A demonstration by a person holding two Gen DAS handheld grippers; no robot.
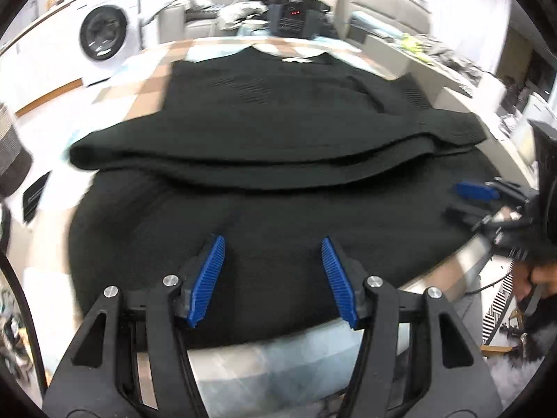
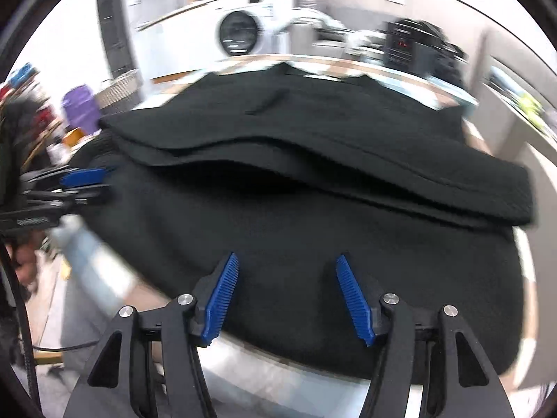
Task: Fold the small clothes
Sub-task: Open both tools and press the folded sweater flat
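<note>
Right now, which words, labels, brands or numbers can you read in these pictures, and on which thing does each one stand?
Nothing reads clearly.
Red lit digits on the black box-shaped device behind the black knitted garment: too blurred.
White print on the left claw's black body: too blurred.
White front-loading washing machine panel: too small.

Red digits glow on black device (image 1: 294, 17) behind table, too blurred; no readable text anywhere.

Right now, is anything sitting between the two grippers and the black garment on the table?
Nothing visible does. The left gripper and the right gripper both hang open right over the near part of the black garment, with only bare cloth under their pads. No other item lies on that cloth.
</note>
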